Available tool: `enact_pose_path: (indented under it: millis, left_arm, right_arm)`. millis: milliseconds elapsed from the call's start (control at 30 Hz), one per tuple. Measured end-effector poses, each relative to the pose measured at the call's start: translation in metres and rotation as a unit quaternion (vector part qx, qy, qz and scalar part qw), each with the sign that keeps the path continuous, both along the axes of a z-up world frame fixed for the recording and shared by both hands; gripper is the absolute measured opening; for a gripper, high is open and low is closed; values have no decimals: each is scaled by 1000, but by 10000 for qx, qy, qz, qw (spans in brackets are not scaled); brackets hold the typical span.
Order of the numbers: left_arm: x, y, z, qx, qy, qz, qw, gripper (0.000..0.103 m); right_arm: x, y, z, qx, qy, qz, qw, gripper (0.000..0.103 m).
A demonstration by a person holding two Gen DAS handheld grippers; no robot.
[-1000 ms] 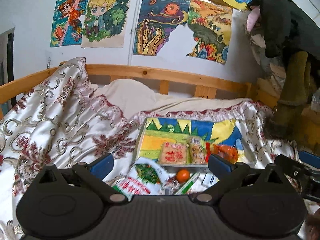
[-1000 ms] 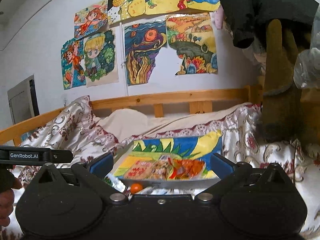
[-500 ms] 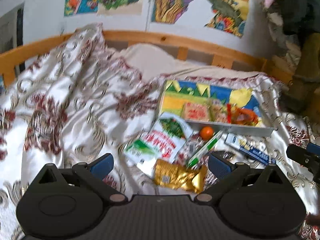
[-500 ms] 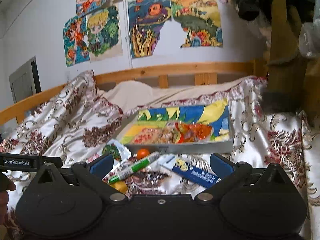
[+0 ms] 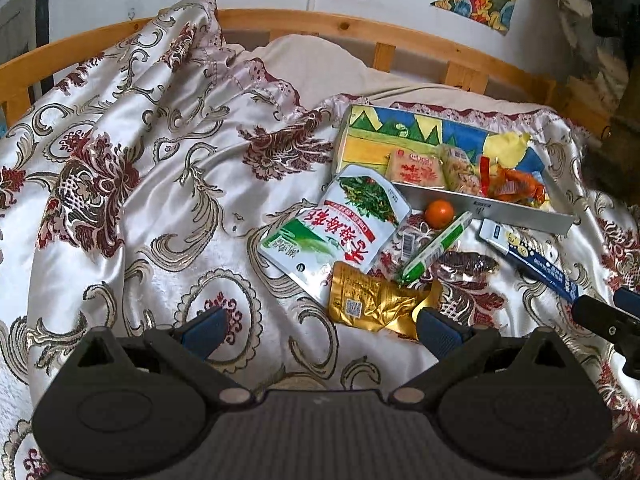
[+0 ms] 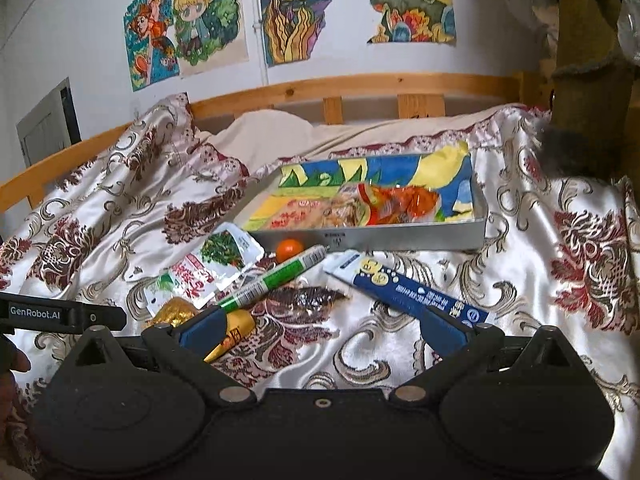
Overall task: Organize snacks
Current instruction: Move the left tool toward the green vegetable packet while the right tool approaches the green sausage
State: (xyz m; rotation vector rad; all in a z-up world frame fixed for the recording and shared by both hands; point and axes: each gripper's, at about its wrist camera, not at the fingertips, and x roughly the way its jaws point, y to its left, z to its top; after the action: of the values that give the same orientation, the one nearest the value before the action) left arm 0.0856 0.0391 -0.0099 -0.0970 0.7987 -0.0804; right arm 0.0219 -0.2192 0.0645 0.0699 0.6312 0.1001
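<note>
Loose snacks lie on the patterned bedspread in front of a shallow grey tray (image 5: 524, 210) (image 6: 400, 238) that holds several packets. Among them are a green-and-white pouch (image 5: 336, 228) (image 6: 212, 266), a gold packet (image 5: 372, 302) (image 6: 176, 312), a small orange ball (image 5: 439, 213) (image 6: 289, 249), a green-and-white stick (image 5: 436, 248) (image 6: 276, 278) and a blue box (image 5: 528, 258) (image 6: 412, 292). My left gripper (image 5: 320, 330) is open above the bedspread, just short of the gold packet. My right gripper (image 6: 320, 324) is open too, near the blue box, holding nothing.
A wooden bed rail (image 5: 360, 32) (image 6: 360, 84) runs behind the bedding, with drawings (image 6: 288, 12) taped to the wall. Dark clothing (image 5: 608, 8) hangs at the right. A hand (image 6: 12, 364) holds the left gripper at the lower left of the right wrist view.
Both cameras have tilted down and come closer to the bed, so the loose snacks in front of the tray now show fully. Both grippers stayed open.
</note>
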Motion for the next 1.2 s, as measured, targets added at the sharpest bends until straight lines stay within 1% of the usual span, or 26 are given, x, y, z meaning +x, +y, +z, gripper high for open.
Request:
enact_pose_path:
  millis: [133,333,533,667,767,867,933,1033,1133,1200]
  left_arm:
    - [5,0,-1,11,19,5,10000,102]
    - [18,1,-5,190,9,-38,9998,103]
    - [36,5,-10,282,-1,-88,9996,103]
    - [49,8,-15,292,-95,-85,9995,102]
    - [62,11,-17,330,-211,-173,9991,103]
    - [81,16,-19,245,-256,-399,9986,102]
    - [97,20,-20,116,-141,-768,9969,103]
    - [114,24,-21,-141,-22,-1159,9932,103]
    - [124,22,-24,-112,-45,-1399,9901,102]
    - [126,19,-27,20,-162,-1603,9869,102]
  right_arm:
    - [4,0,-5,22,93,5,10000,102]
    - [14,6,-11,16,229,61,9997,102]
    - [25,12,-19,-55,358,129,9993,102]
    - [33,15,-26,-49,462,128,9988,102]
    - [41,19,-31,-21,542,120,9985,102]
    - [50,22,-36,88,602,140,9980,102]
    - [57,24,-38,254,612,113,9977,102]
    - [70,29,-40,528,645,95,9965,95]
    - [85,38,-44,529,654,90,9964,90]
    - [95,44,-46,502,656,123,9965,83]
